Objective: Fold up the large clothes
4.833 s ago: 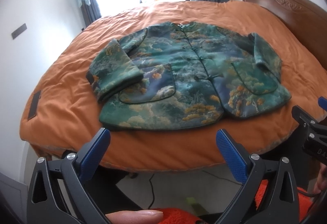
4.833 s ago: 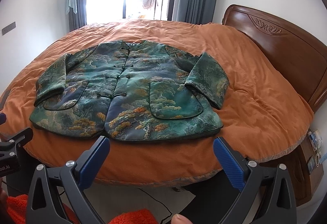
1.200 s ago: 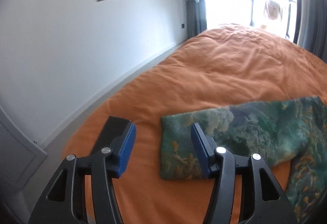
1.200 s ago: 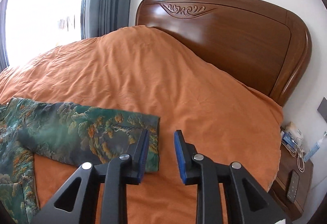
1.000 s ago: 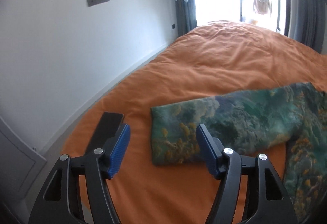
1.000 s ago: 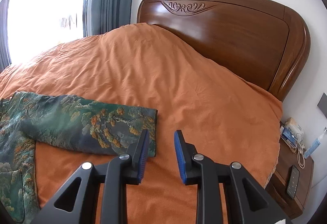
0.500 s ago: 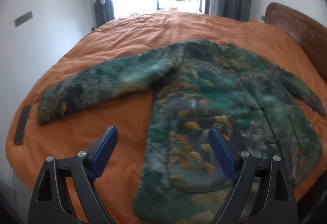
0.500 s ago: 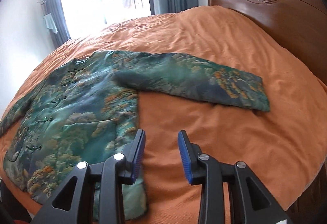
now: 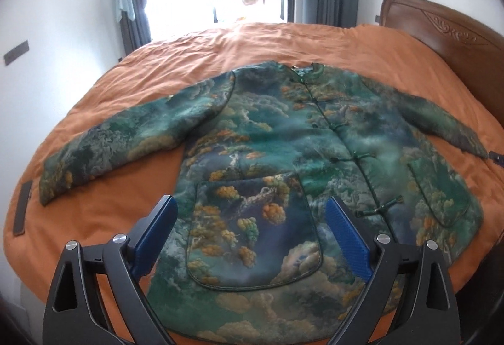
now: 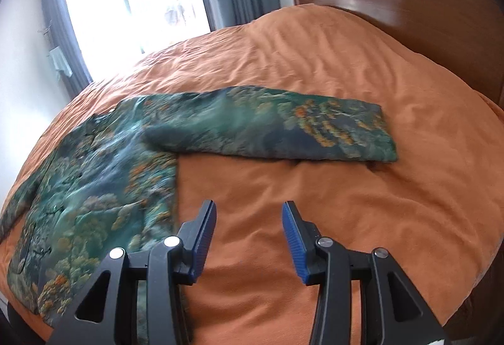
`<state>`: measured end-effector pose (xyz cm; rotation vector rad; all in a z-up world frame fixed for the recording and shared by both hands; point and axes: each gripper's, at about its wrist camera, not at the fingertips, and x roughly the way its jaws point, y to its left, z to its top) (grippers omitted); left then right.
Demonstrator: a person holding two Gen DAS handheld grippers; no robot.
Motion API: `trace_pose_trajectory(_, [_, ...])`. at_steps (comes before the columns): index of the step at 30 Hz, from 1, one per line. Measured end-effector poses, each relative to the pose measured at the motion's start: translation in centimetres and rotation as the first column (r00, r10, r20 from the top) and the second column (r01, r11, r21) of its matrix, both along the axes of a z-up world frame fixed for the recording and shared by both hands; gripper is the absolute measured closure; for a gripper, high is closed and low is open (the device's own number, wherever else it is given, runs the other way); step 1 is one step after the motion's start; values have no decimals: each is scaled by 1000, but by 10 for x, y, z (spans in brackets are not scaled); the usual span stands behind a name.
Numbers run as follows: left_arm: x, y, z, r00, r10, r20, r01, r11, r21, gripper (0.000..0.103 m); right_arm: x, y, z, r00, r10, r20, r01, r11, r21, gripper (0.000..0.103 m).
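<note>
Orange bed (image 9: 315, 42), jacket (image 9: 283, 162) sleeves now outspread; both hand-held grippers (left (image 9: 250, 233), right (image 10: 249, 234)) freshly widened, empty

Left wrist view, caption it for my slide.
Open left gripper above green patterned jacket spread on orange bed.

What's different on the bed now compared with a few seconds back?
Both sleeves of the jacket were bent in over its front; now the left sleeve and right sleeve lie spread straight out. Both claws, left and right, let go of the cuffs, pulled back toward the hem and have just been opening, with nothing between them. The jacket remains buttoned on the orange bedspread.
</note>
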<state>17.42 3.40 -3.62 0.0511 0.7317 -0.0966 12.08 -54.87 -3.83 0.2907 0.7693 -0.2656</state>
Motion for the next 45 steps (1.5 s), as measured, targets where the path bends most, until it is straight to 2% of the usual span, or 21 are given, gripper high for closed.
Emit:
trace_pose_trajectory(4, [7, -5, 0, 1000, 11, -8, -11, 1000, -1, 7, 5, -64, -15, 988, -151, 14, 149, 984, 103, 52])
trace_pose_trajectory(6, [11, -13, -3, 1000, 3, -16, -3, 1000, 7, 7, 11, -92, -27, 972, -233, 2, 229, 957, 177, 45])
trace_pose_trajectory(8, [15, -22, -6, 1000, -6, -24, 6, 1000, 25, 7, 21, -112, -41, 959, -284, -20, 279, 923, 264, 44])
trace_pose_trajectory(10, [19, -32, -9, 999, -14, -32, 16, 999, 36, 7, 33, -132, -60, 944, -328, -34, 317, 872, 373, 44])
trace_pose_trajectory(13, [24, -44, -14, 999, -20, -50, 22, 999, 36, 7, 51, -154, -82, 917, -395, -52, 370, 797, 477, 44])
trace_pose_trajectory(14, [25, -47, -16, 998, -19, -57, 21, 999, 35, 7, 55, -160, -90, 902, -428, -65, 400, 768, 501, 44])
trace_pose_trajectory(17, [29, -53, -21, 997, -10, -77, 13, 999, 32, 7, 62, -178, -116, 837, -540, -90, 481, 646, 592, 44])
trace_pose_trajectory(18, [30, -54, -22, 997, -7, -83, 9, 999, 31, 7, 64, -181, -121, 820, -566, -85, 491, 619, 613, 44])
trace_pose_trajectory(19, [30, -55, -22, 996, -7, -88, 10, 1000, 29, 7, 66, -182, -122, 810, -582, -71, 493, 610, 621, 53])
trace_pose_trajectory(20, [31, -56, -23, 995, -12, -94, 15, 999, 29, 7, 71, -183, -121, 815, -577, -57, 482, 620, 619, 76])
trace_pose_trajectory(22, [34, -59, -21, 995, -29, -99, 34, 999, 43, 7, 82, -179, -107, 831, -556, -27, 473, 680, 560, 90])
trace_pose_trajectory(25, [40, -67, -11, 994, -72, -83, 77, 995, 56, 7, 93, -161, -62, 870, -487, 82, 409, 803, 433, 93])
trace_pose_trajectory(28, [52, -84, 9, 987, -150, -62, 151, 988, 13, 7, 110, -112, -3, 929, -306, 210, 253, 936, 244, 93])
trace_pose_trajectory(30, [62, -99, 23, 982, -183, -38, 183, 983, -10, 7, 122, -71, 30, 951, -167, 260, 139, 983, 123, 93])
trace_pose_trajectory(33, [73, -117, 38, 981, -194, -14, 193, 979, -60, 7, 147, -6, 64, 960, 30, 279, -31, 1000, 0, 93])
trace_pose_trajectory(37, [72, -123, 45, 982, -190, -4, 189, 975, -120, 7, 181, 75, 77, 947, 210, 242, -192, 977, -93, 93])
trace_pose_trajectory(40, [65, -118, 37, 983, -181, -16, 179, 980, -88, 7, 202, 133, 71, 934, 304, 190, -287, 952, -108, 94])
trace_pose_trajectory(43, [61, -104, 28, 987, -153, -37, 151, 987, -51, 7, 221, 181, 61, 925, 347, 158, -340, 938, -69, 94])
trace_pose_trajectory(45, [59, -89, 22, 991, -123, -48, 122, 992, -41, 7, 239, 213, 46, 911, 400, 98, -396, 917, -52, 94])
